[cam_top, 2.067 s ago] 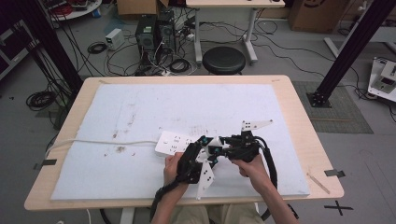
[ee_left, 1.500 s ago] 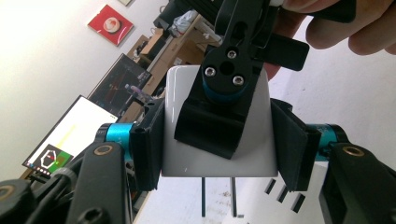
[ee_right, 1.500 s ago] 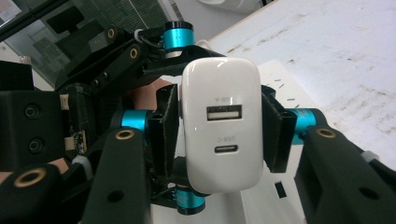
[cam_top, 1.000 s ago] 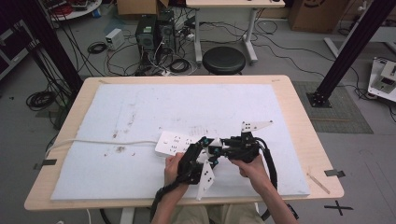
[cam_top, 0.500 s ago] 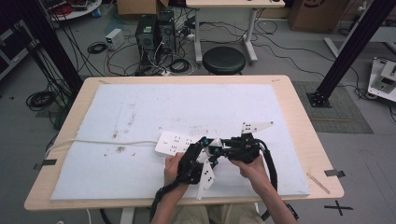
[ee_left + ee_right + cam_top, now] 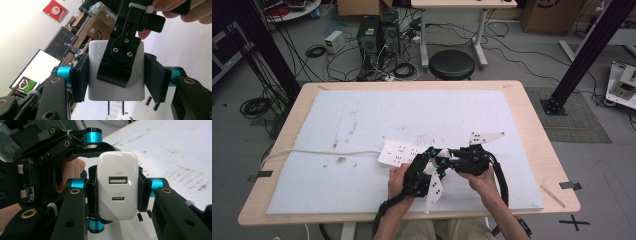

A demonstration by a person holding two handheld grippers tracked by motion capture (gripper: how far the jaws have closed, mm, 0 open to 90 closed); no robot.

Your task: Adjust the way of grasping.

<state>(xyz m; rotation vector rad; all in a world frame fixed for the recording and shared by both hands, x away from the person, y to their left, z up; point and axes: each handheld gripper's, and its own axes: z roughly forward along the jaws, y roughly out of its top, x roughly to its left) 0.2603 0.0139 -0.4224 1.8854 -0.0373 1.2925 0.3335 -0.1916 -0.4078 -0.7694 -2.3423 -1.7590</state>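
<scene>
High view shows almost nothing altered from the earlier frames: both hands sit at the same spot near the table's (image 6: 532, 125) front edge, though the right gripper's (image 6: 446, 161) jaws have just been closing and now press on the white charger (image 6: 440, 161). That charger sits between the two grippers, lifted just above the white power strip (image 6: 398, 153), whose cord runs off toward the table's left edge.

Right gripper view gives the charger's (image 6: 118, 192) port face: "USB-A" is printed above the rectangular port and "USB-C" above the oval one, both reading upside down from this camera. The right gripper (image 6: 117, 192) clamps the two long sides of this face.

Left gripper view shows the charger (image 6: 116, 75) as a smooth, glossy white block with rounded corners, two thin metal prongs sticking out at its lower end. The left gripper (image 6: 116, 77) squeezes its flanks, while the other gripper's black jaw crosses its front.
</scene>
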